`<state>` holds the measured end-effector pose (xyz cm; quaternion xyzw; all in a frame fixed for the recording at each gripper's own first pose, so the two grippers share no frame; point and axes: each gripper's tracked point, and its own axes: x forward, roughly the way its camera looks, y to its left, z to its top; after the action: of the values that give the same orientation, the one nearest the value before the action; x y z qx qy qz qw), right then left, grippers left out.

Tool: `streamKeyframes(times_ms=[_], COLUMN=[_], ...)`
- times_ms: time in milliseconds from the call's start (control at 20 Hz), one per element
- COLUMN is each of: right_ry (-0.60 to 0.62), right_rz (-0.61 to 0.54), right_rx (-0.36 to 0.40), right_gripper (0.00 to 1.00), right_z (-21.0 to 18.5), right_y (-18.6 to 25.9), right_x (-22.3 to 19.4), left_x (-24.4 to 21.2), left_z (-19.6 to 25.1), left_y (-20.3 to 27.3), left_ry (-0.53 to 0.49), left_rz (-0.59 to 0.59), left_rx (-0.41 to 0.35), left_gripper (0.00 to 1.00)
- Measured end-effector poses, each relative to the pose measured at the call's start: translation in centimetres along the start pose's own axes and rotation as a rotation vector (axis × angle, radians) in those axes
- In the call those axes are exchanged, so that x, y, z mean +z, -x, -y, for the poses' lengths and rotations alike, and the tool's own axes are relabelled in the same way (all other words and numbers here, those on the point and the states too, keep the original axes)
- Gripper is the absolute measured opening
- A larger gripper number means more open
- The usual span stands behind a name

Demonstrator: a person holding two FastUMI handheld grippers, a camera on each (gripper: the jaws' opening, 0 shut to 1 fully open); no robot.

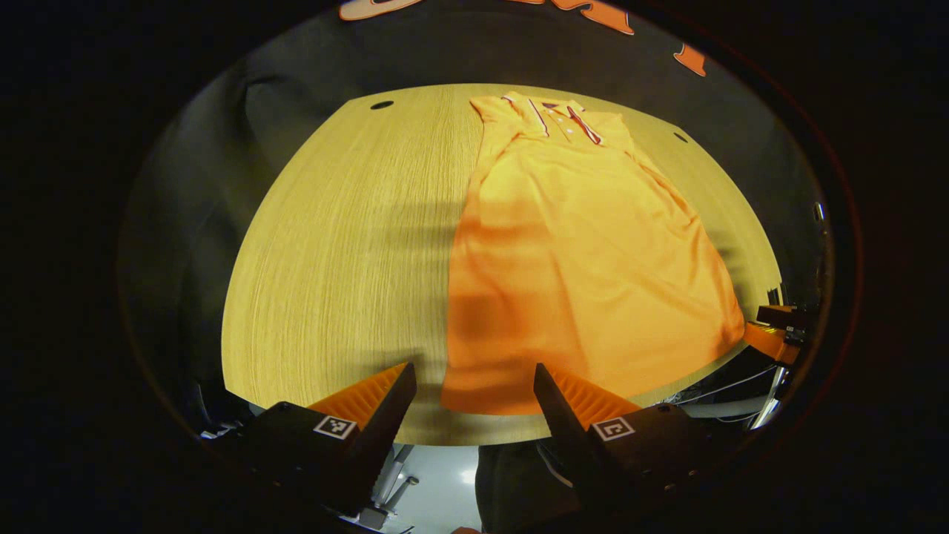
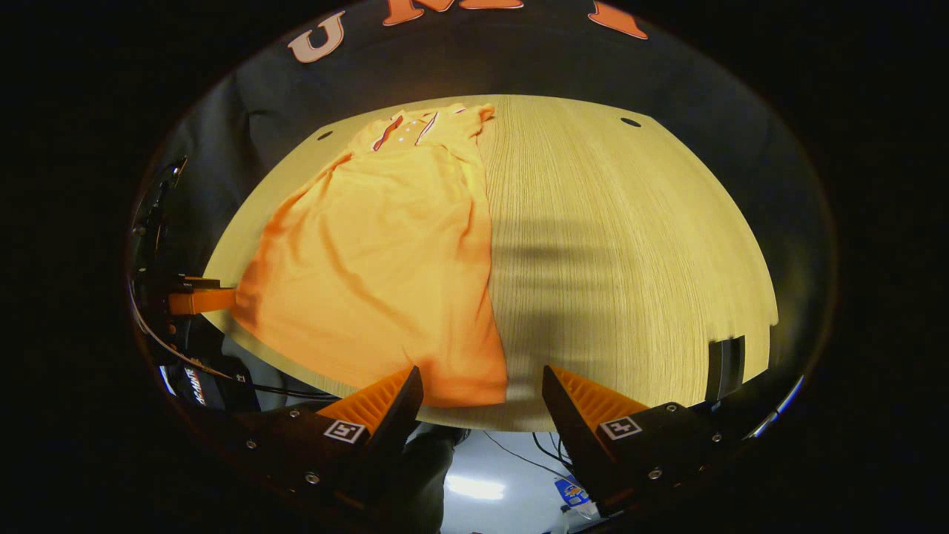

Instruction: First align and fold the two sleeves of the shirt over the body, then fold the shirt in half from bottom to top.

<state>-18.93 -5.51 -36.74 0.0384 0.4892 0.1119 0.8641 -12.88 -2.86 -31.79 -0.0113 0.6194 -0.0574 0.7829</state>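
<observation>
Wood-grain table (image 1: 334,259) lies ahead of our two spread, empty claws: left gripper (image 1: 474,393) and right gripper (image 2: 482,393) both hover at the near hem of one orange shirt (image 1: 578,252), bare tabletop open beside it.

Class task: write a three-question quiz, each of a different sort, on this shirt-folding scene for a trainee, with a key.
1. True or false: the left gripper is shut on the shirt.
2. The shirt's collar lies: A) at the table's far edge, B) at the near edge, C) off the table.
3. Fill in: the right gripper stands ____ by the shirt's hem.

Key: 1 false; 2 A; 3 open.
</observation>
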Motion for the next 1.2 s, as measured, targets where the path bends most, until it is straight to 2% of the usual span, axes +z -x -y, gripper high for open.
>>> streamKeyframes(times_ms=[350, 500, 600, 650, 700, 750, 900, 1000, 1200], right_ry=[0.087, 0.125, 0.089, 0.039, -0.008, -0.040, -0.123, -0.189, -0.258], right_rz=[-0.109, -0.124, -0.133, -0.142, -0.161, -0.192, -0.201, -0.195, -0.161], right_rx=[0.004, -0.018, -0.022, -0.020, 0.019, 0.068, 0.122, 0.162, 0.196], right_gripper=[0.99, 0.90, 0.55, 0.37, 0.21, 0.16, 0.16, 0.15, 0.15], right_z=[-1.9, -2.3, -2.6, -2.8, -3.5, -4.4, -5.1, -5.9, -6.1], right_y=[-2.3, -2.6, -2.8, -2.9, -2.8, -2.6, -2.3, -2.1, -1.3], right_x=[-1.0, -0.6, -0.3, -0.3, -0.4, -1.0, -0.8, -0.3, 2.3], left_x=[-1.3, -1.0, -0.6, -0.4, -0.5, -0.6, -0.4, 0.3, 1.8], left_z=[0.5, 1.3, 2.4, 3.0, 3.0, 3.0, 2.8, 3.4, 3.6], left_y=[-1.6, -2.4, -2.7, -2.9, -2.6, -2.7, -2.0, -1.5, -1.0], left_ry=[0.035, -0.028, -0.067, -0.057, -0.047, -0.049, -0.063, -0.032, 0.048], left_rz=[-0.084, -0.102, -0.116, -0.131, -0.146, -0.154, -0.147, -0.122, -0.118], left_rx=[-0.005, -0.015, -0.049, -0.074, -0.078, -0.092, -0.107, -0.146, -0.196], left_gripper=[1.00, 0.98, 0.71, 0.41, 0.24, 0.10, 0.10, 0.10, 0.10])
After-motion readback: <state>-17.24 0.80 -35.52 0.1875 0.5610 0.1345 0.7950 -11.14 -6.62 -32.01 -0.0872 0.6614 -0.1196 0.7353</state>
